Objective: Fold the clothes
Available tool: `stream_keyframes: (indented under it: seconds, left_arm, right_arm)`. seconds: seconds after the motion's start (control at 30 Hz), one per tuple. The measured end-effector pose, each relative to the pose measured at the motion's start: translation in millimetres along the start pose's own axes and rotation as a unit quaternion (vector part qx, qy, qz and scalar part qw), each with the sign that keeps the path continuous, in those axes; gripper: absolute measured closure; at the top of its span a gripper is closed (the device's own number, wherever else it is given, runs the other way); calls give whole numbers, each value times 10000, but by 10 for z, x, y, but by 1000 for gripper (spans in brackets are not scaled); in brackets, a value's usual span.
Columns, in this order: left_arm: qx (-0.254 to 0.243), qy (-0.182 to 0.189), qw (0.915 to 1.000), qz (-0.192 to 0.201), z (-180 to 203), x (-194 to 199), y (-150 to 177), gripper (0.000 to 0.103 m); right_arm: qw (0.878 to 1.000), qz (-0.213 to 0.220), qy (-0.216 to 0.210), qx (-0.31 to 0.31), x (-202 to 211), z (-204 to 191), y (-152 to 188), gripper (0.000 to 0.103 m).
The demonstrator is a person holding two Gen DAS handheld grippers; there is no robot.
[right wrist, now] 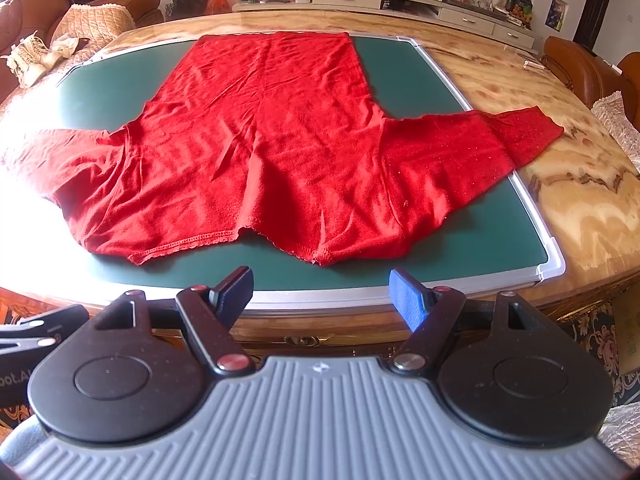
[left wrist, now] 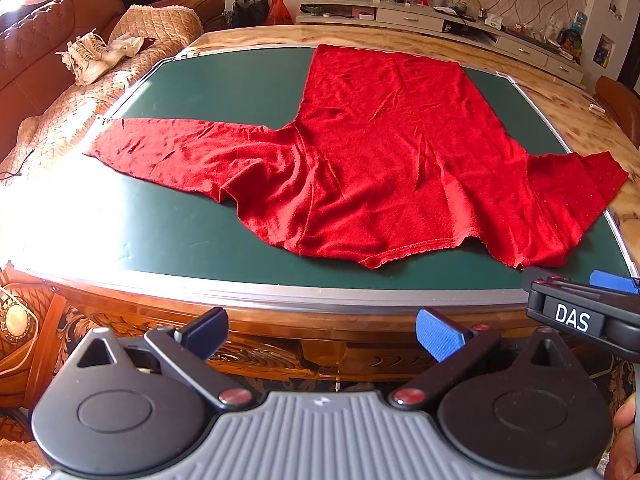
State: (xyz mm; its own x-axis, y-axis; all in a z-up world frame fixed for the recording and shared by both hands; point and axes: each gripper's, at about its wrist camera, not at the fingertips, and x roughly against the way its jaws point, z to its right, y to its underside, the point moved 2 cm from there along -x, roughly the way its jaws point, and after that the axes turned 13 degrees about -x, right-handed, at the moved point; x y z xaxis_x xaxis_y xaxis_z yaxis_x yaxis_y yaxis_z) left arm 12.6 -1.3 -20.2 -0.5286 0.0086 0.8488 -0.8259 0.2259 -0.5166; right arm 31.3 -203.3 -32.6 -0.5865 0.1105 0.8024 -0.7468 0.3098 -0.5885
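Currently I see the red long-sleeved top (right wrist: 264,140) spread flat on the green mat (right wrist: 420,80), neckline nearest. Both my left gripper (left wrist: 322,334) and right gripper (right wrist: 322,300) hang short of the table edge, jaws apart, empty. Left sleeve end is washed out by glare, probably overhanging the mat.

Red garment (right wrist: 260,132), green mat (right wrist: 404,80)

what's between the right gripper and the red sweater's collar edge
Only a bare strip of the green mat separates the right gripper from the red sweater, seen in the right wrist view.

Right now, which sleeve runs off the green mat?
The right sleeve: its cuff lies on the marble tabletop. The left sleeve reaches only the green mat's edge.
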Motion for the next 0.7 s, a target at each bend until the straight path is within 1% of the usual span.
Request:
stream_keyframes:
  seconds: [0.7]
  left_arm:
    - [-24, -31, 10000, -2, -2, 8, 15, 0]
  right_arm:
    - [10000, -3, 13, 71, -10, -29, 25, 20]
